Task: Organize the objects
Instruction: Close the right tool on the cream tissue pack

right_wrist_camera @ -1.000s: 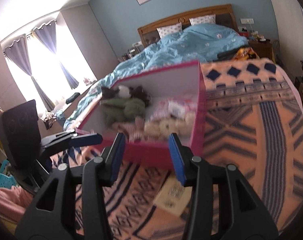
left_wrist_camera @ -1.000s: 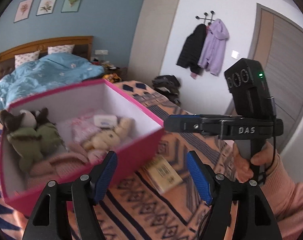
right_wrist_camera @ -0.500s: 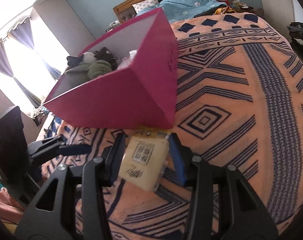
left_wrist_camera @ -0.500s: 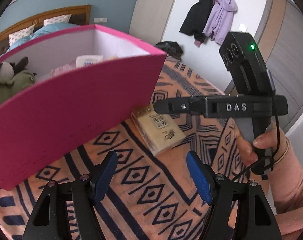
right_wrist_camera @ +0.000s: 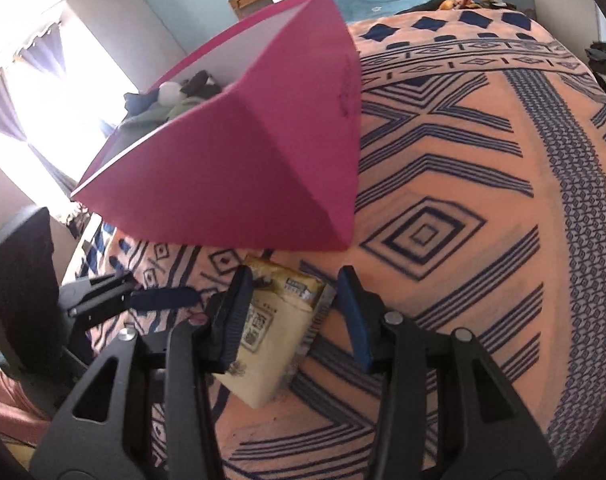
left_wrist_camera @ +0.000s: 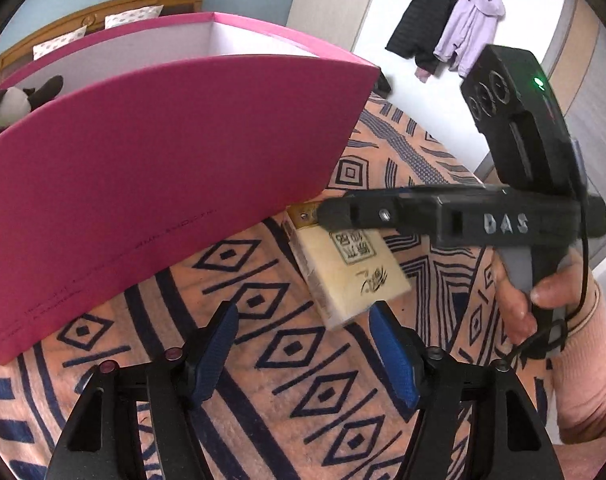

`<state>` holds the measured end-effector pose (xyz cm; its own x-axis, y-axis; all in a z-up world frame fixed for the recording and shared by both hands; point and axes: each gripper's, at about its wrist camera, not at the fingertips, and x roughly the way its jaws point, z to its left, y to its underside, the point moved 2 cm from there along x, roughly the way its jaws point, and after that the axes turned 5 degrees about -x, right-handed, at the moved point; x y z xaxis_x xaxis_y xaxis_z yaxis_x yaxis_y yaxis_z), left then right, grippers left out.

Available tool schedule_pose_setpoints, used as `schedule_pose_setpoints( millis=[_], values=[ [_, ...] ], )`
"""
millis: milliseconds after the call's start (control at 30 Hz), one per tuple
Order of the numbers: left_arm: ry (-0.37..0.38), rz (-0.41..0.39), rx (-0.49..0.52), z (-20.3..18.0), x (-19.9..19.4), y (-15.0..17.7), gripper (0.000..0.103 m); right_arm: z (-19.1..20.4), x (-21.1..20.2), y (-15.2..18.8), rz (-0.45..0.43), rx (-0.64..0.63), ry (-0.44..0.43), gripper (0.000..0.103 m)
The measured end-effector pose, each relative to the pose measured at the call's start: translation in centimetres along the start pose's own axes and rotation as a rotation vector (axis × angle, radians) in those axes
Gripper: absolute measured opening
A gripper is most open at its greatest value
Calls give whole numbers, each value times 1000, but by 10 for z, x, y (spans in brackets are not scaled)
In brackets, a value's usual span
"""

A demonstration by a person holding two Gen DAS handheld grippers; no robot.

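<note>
The cream packet (right_wrist_camera: pixel 269 344) is a flat, pale yellow pack with a dark square stamp, brush-style writing and a golden end. It lies on the orange patterned blanket (right_wrist_camera: pixel 443 184) of the bed, just in front of the pink box (right_wrist_camera: pixel 239 168), which stands beyond your fingers with plush toys (right_wrist_camera: pixel 171 98) inside.

Your right gripper (right_wrist_camera: pixel 295 316) points down at the blanket, and the packet lies between its fingers. The left finger (right_wrist_camera: pixel 233 320) is at the packet's edge; the right finger (right_wrist_camera: pixel 353 316) stands apart from it, so nothing is grasped.

Your left gripper (left_wrist_camera: pixel 305 354) also tilts down. Its fingers are closing with only the blanket between them; the packet's near corner is just beyond the right fingertip. Your right hand (left_wrist_camera: pixel 531 304), in a pink sleeve (left_wrist_camera: pixel 591 368), holds the other handle.
</note>
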<state>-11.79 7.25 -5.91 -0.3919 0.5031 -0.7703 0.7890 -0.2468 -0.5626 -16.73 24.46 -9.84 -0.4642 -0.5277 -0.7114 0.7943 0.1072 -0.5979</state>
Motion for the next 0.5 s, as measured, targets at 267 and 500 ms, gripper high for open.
schedule_pose_setpoints(
  millis=[267,500],
  values=[
    [-2,-15,-39,15,-13,1,69,10,-6,17,18,-10,-22,47],
    [-18,-38,-101,34,-23,-1,69,32,-11,33,54,-53,-93,47]
  ],
)
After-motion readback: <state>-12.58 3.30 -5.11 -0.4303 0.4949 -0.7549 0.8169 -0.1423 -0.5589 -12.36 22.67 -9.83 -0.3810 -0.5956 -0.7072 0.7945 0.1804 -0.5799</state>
